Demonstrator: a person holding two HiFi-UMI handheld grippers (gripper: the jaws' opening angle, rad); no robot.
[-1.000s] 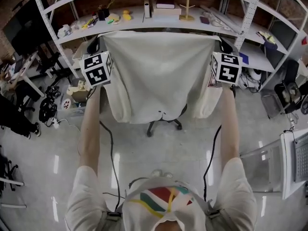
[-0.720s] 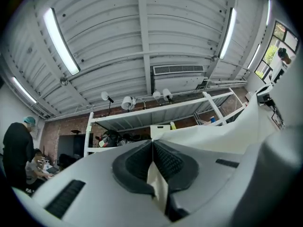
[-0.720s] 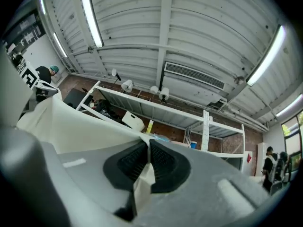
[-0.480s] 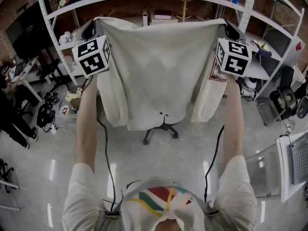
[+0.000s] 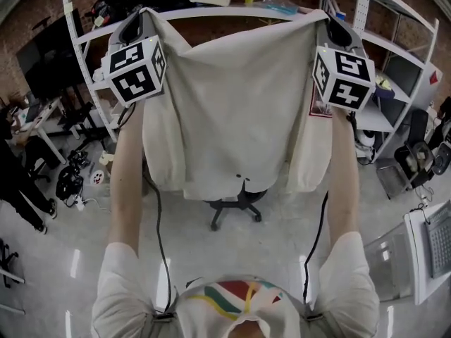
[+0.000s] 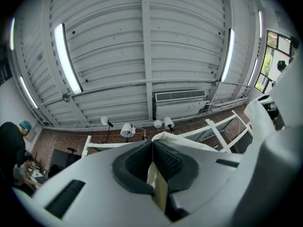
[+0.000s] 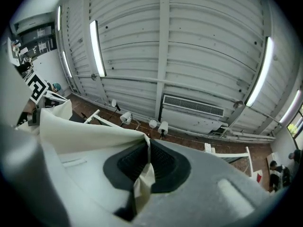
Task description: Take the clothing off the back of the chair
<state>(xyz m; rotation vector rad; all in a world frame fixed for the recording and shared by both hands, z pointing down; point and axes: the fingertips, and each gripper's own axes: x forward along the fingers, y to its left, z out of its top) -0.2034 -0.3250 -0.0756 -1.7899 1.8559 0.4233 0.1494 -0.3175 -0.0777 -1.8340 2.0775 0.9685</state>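
Note:
A cream-white garment (image 5: 236,111) hangs spread out in front of me, held up by its two top corners. My left gripper (image 5: 141,14) is shut on the top left corner, and a fold of the garment (image 6: 158,188) shows pinched between its dark pads. My right gripper (image 5: 325,14) is shut on the top right corner, with the garment (image 7: 142,183) caught between its pads. Both grippers point upward, so their views show the ceiling. The chair (image 5: 236,204) stands behind the cloth; only its black wheeled base shows below the hem.
White shelving (image 5: 366,30) full of small items runs along the brick back wall. A person in dark clothes (image 5: 17,182) stands at the far left near desks. A grey cabinet (image 5: 430,241) sits at the right. Cables hang from both grippers.
Both grippers have risen with the garment. Its top edge has gone from chair-back height to the upper shelf, and its hem has come up clear of the chair seat.

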